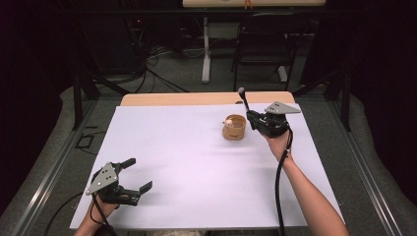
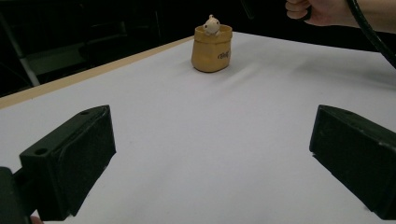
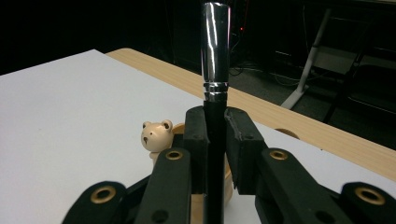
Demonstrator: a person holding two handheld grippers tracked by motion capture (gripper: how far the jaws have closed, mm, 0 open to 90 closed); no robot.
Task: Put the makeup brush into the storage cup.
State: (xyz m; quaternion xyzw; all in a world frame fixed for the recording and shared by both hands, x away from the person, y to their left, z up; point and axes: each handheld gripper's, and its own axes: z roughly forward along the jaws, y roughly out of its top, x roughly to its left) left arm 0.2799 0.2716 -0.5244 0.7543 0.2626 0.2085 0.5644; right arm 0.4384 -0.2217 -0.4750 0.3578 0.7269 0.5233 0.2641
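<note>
The right gripper (image 3: 215, 154) has its jaws closed on a pen (image 3: 215, 60), black in the barrel with a chrome cap and ringed band, standing upright above the pads. Just beside it on the white sheet (image 1: 196, 162) sits a tan pot (image 1: 234, 127) with a small cream bear (image 3: 156, 135) peeking over its rim. The pot carries a short dark printed word on its side, too small to read in the left gripper view. The left gripper (image 1: 137, 175) rests at the near left corner of the sheet, well apart from the pot, its jaws spread wide around bare paper. A wooden table (image 1: 196, 98) edge shows beyond the sheet.
</note>
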